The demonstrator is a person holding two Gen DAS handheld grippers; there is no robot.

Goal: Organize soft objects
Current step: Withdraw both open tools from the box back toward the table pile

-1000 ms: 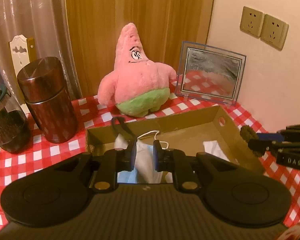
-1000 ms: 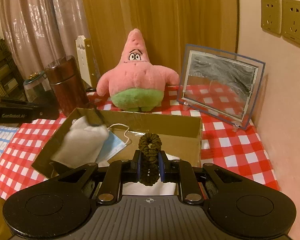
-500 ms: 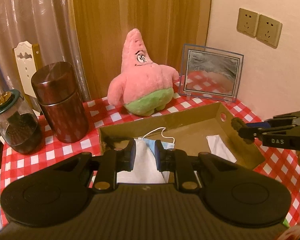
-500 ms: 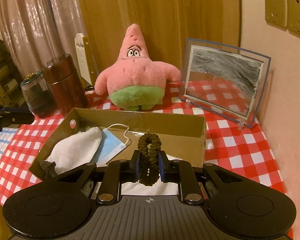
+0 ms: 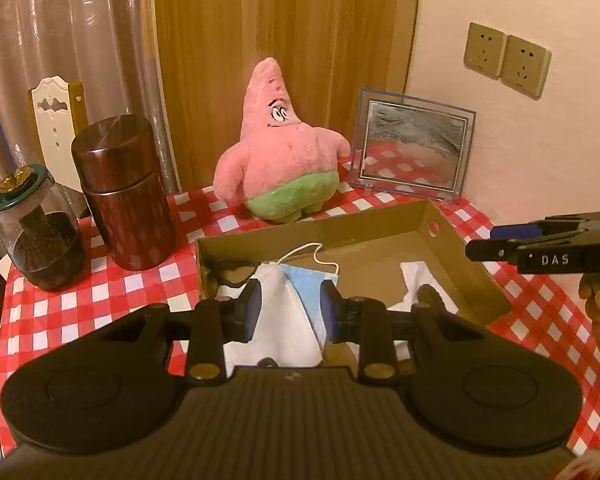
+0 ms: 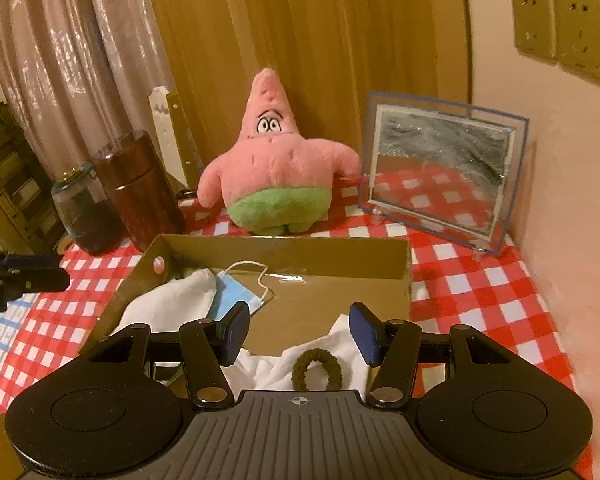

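A shallow cardboard box (image 6: 284, 250) (image 5: 452, 240) lies on the checked table. In it lie a white cloth pouch (image 5: 284, 312) (image 6: 168, 304), a blue face mask (image 5: 312, 284) (image 6: 232, 292), a white cloth (image 6: 276, 372) (image 5: 416, 276) and a dark scrunchie (image 6: 317, 368) on that cloth. My right gripper (image 6: 300, 332) is open and empty above the scrunchie; it also shows in the left wrist view (image 5: 540, 252). My left gripper (image 5: 290, 308) is open and empty above the pouch. A pink plush star (image 5: 280, 152) (image 6: 276, 172) stands behind the box.
A brown canister (image 5: 124, 192) and a glass jar (image 5: 36, 232) stand left of the box. A clear picture frame (image 5: 412, 156) (image 6: 444, 172) leans near the wall at the back right. Curtains and a wooden panel are behind the table.
My right gripper opened and the scrunchie dropped onto the white cloth in the box. My left gripper let go of the pouch, opened wider and drew back.
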